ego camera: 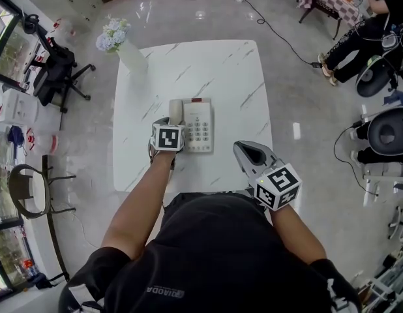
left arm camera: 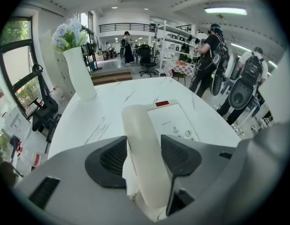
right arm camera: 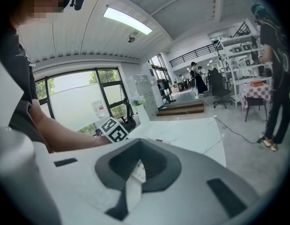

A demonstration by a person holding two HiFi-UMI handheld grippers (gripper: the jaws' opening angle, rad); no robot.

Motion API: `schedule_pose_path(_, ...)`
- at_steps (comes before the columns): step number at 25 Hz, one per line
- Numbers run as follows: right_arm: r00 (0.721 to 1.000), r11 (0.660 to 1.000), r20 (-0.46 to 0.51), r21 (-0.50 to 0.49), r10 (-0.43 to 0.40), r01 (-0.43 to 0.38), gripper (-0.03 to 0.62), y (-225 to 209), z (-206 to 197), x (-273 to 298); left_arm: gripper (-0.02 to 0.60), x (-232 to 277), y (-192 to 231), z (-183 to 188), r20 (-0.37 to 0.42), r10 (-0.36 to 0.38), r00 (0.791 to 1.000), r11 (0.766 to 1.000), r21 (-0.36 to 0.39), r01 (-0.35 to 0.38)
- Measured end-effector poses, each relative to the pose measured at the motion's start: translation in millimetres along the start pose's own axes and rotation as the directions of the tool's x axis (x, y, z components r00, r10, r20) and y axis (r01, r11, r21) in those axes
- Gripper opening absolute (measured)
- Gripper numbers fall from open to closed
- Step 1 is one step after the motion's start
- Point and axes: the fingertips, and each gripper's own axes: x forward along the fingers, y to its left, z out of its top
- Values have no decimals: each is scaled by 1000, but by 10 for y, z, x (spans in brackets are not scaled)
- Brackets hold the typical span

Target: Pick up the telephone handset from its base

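Observation:
A cream telephone base [ego camera: 200, 128] with a keypad sits mid-table on the white marble table [ego camera: 221, 70]. Its handset [ego camera: 176, 111] rests in the cradle along the base's left side. My left gripper [ego camera: 171, 124] points steeply down over the handset's near end. In the left gripper view the handset [left arm camera: 142, 149] runs between the two dark pads [left arm camera: 110, 161], and the left gripper [left arm camera: 144, 159] stands open around it; the base [left arm camera: 175, 123] lies just right. My right gripper [ego camera: 246, 150] hovers at the table's near right edge, apart from the phone. Its jaws meet in the right gripper view, so the right gripper [right arm camera: 138, 165] is shut and holds nothing.
A white vase of pale flowers [ego camera: 126, 47] stands at the table's far left corner. A black office chair [ego camera: 55, 70] and a round chair [ego camera: 29, 191] stand left of the table. A cable [ego camera: 280, 34] crosses the floor, and a seated person [ego camera: 364, 25] and equipment are at the right.

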Motion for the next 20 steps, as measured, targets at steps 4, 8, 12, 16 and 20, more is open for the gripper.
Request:
schedule_pose_path(4,1000,1000,-6,3,-5,5,2,-40,-29,-17,249,70,11,-18,-29,-14,999,999,-52,13)
schedule_pose_path(8,1000,1000,-9,9,-9,9,2,-65,-42,-25,252,138,11,-39,-49,-19,999,996,-89,15)
schedule_pose_path(12,1000,1000,-10,15,-17,17,2,-66,-50,-26,261,200,18,-53,-59,-22,998,996,-86,17)
schedule_pose_path(16,999,999,-10,28,-33,33,2,-54,-97,-46,265,243,24,-81,-58,-8,998,998,-56,4)
schedule_pose_path(20,999,998,-7,39,-52,52,2,-31,-118,-83,258,220,4,-77,-80,-29,996,997,-74,23)
